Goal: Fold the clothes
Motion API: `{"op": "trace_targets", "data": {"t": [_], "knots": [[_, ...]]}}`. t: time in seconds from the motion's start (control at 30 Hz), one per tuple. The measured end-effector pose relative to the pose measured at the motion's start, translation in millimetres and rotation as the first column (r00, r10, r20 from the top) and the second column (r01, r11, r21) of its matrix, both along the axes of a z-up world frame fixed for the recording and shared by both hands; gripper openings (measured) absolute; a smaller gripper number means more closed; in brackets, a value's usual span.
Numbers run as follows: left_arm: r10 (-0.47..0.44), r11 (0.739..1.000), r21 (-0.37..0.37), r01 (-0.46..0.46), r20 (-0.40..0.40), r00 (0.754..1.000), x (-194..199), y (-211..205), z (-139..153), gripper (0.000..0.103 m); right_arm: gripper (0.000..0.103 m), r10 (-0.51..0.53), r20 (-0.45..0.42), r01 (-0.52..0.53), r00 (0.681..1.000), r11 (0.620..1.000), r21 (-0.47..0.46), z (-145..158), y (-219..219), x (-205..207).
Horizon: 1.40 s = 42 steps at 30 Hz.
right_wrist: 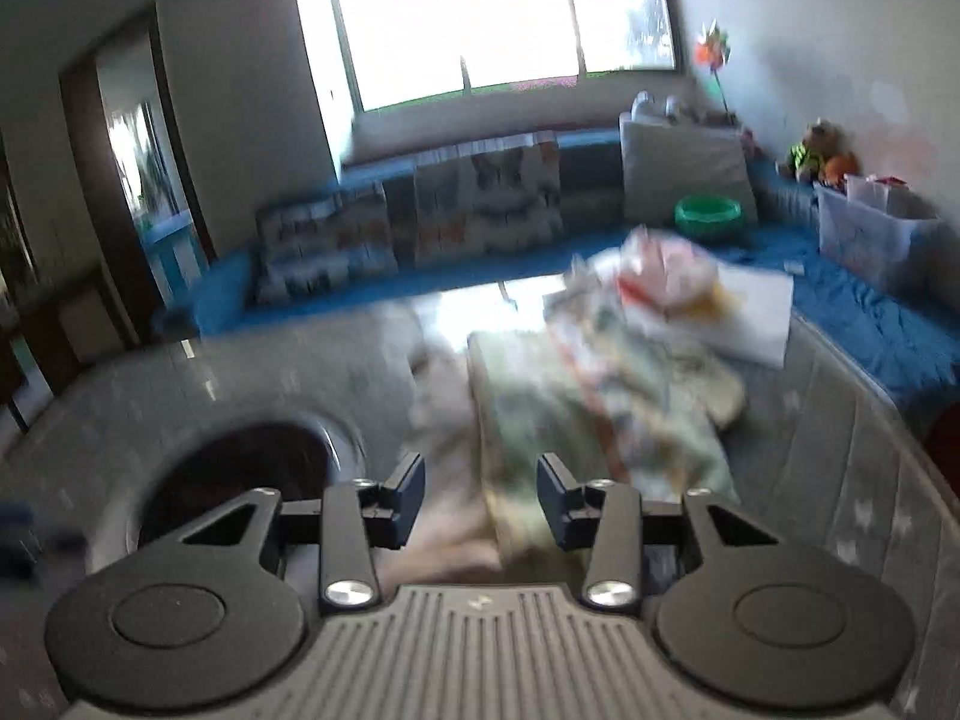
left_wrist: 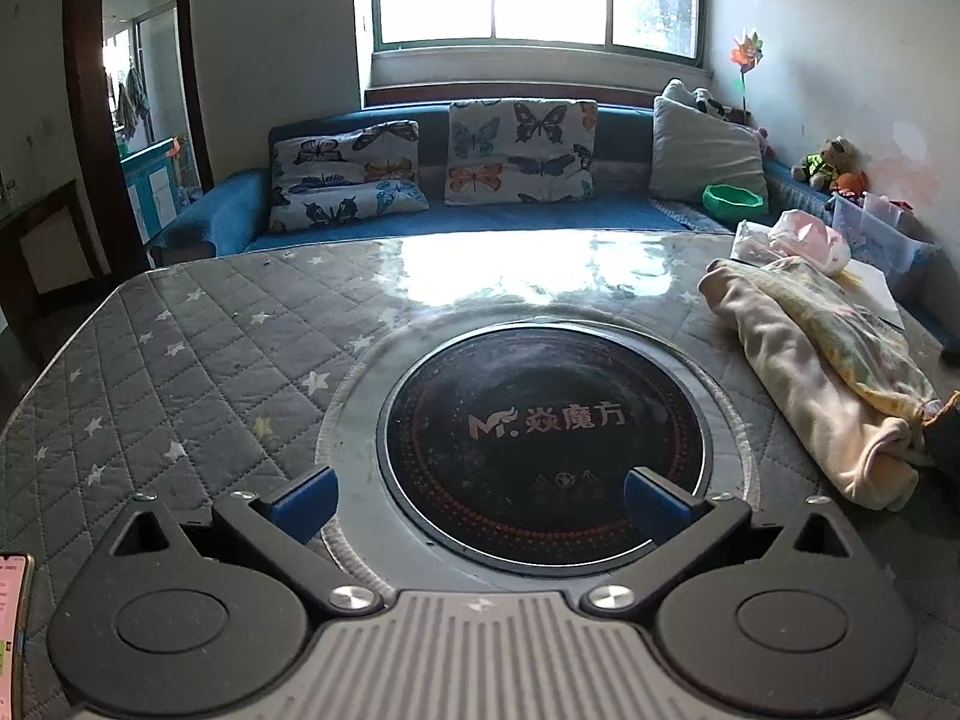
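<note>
On the tabletop (left_wrist: 198,354), both grippers' jaws are standing open, empty; right gripper (right_wrist: 480,489) should be regrasping the garment (right_wrist: 576,408) hem squarely.

The whole right wrist view is smeared: the patterned garment (right_wrist: 606,396) loses its print, and the sofa cushions (right_wrist: 486,204) blur. In the left wrist view a phone (left_wrist: 13,618) is cut by the left edge, its screen text unreadable.

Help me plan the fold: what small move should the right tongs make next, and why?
Probably lower the right tongs and close on the near edge of the garment. They stand open above the bunched cloth, gripping nothing; the left tongs hang open over the round burner.
</note>
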<state>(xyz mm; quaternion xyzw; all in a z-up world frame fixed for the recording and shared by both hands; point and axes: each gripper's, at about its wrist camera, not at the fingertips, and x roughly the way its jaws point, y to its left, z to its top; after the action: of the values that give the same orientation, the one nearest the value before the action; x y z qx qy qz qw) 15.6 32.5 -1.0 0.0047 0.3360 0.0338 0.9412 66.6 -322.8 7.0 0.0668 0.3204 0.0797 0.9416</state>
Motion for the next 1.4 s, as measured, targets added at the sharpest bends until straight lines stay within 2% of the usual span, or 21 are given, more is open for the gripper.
{"op": "trace_targets", "data": {"t": [0.1,0.2,0.33,0.43,0.53,0.6,0.7,0.83,0.93,1.0,1.07,1.1,1.2,1.4], "knots": [[-0.007,1.0,0.01,0.007,0.002,1.0,0.5,-0.6,0.0,0.103,0.042,-0.039,-0.08,0.041,0.996,0.999,0.027,-26.1,-11.8,3.9],[-0.002,1.0,0.007,0.002,-0.004,1.0,3.7,0.2,-1.3,0.103,0.052,-0.063,-0.125,0.063,0.99,0.998,-0.004,-46.5,-22.2,4.4],[-0.004,1.0,0.001,0.004,-0.01,1.0,3.9,-0.2,-3.5,0.103,0.052,-0.135,-0.128,0.119,0.983,0.985,-0.123,-65.6,-38.2,5.2],[-0.013,1.0,0.007,0.014,-0.015,1.0,3.8,-3.0,-4.6,0.103,0.049,-0.207,-0.116,0.185,0.972,0.967,-0.178,-70.6,-54.6,6.9],[-0.024,1.0,0.01,0.024,-0.019,1.0,4.3,-7.4,-4.9,0.103,0.049,-0.296,-0.131,0.265,0.946,0.941,-0.212,-71.2,-77.9,8.2],[-0.035,0.999,0.014,0.036,-0.022,0.999,5.5,-12.8,-5.0,0.103,0.048,-0.317,-0.126,0.282,0.94,0.93,-0.235,-69.5,-80.5,5.5],[-0.055,0.998,0.019,0.056,-0.029,0.998,7.8,-22.7,-6.1,0.103,0.049,-0.275,-0.082,0.256,0.958,0.948,-0.188,-56.7,-73.5,-6.1],[-0.08,0.997,0.017,0.081,-0.039,0.996,10.0,-35.2,-7.7,0.103,0.048,-0.107,-0.055,0.102,0.993,0.991,-0.085,-40.7,-48.4,-10.2],[-0.088,0.996,0.013,0.089,-0.049,0.995,10.2,-40.6,-8.3,0.103,0.048,-0.032,-0.055,0.029,0.998,0.998,-0.053,-38.5,-28.8,-0.4],[-0.089,0.996,0.014,0.09,-0.058,0.994,9.1,-40.8,-8.3,0.103,0.048,-0.018,-0.084,0.013,0.996,0.998,-0.061,-42.6,-15.7,14.1],[-0.089,0.996,0.02,0.09,-0.059,0.994,6.9,-39.3,-7.7,0.103,0.042,-0.017,-0.126,0.009,0.992,0.998,-0.066,-50.7,-10.8,27.5],[-0.086,0.996,0.024,0.087,-0.057,0.995,5.8,-37.4,-7.3,0.103,0.027,-0.015,-0.142,0.006,0.99,0.998,-0.064,-53.0,-9.6,33.3],[-0.072,0.997,0.026,0.074,-0.058,0.996,5.5,-31.3,-8.0,0.103,0.013,-0.032,-0.135,0.018,0.99,0.994,-0.108,-47.3,-5.7,43.4],[-0.055,0.998,0.001,0.055,-0.07,0.996,8.2,-22.6,-10.3,0.103,0.011,-0.086,0.045,0.095,0.995,0.96,-0.263,13.0,-7.9,62.9]]}}
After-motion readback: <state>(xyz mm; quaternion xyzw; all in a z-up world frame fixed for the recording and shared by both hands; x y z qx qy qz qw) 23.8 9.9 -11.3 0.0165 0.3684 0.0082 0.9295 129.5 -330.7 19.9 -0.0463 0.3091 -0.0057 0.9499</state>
